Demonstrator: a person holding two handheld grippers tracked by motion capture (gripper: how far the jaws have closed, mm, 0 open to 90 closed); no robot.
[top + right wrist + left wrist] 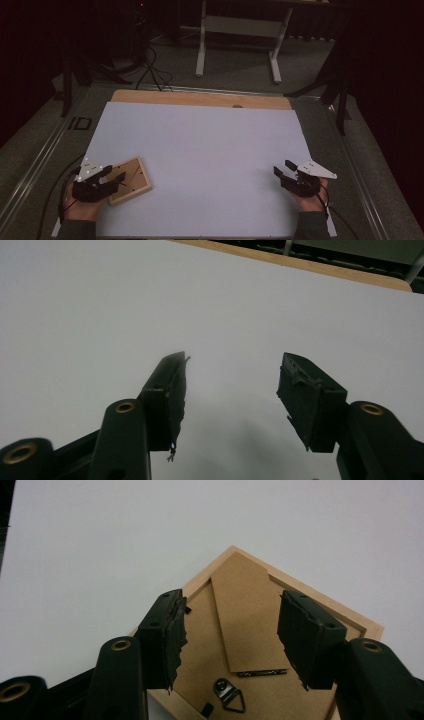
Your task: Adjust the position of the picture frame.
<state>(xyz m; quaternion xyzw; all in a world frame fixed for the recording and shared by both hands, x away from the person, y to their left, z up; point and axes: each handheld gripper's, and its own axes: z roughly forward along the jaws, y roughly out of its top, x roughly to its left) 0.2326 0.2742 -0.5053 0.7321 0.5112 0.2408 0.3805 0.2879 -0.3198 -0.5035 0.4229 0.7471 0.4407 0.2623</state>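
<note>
Wooden picture frame [131, 180] face down, apparently untouched; left gripper [116, 175] spread above it, right gripper [283, 167] spread, empty.

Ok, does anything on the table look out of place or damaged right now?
The small wooden picture frame lies face down and askew on the white sheet, its brown backboard, stand and hanger upward. The open left gripper has ragged, torn-looking pad edges. Nothing looks spilled.
</note>
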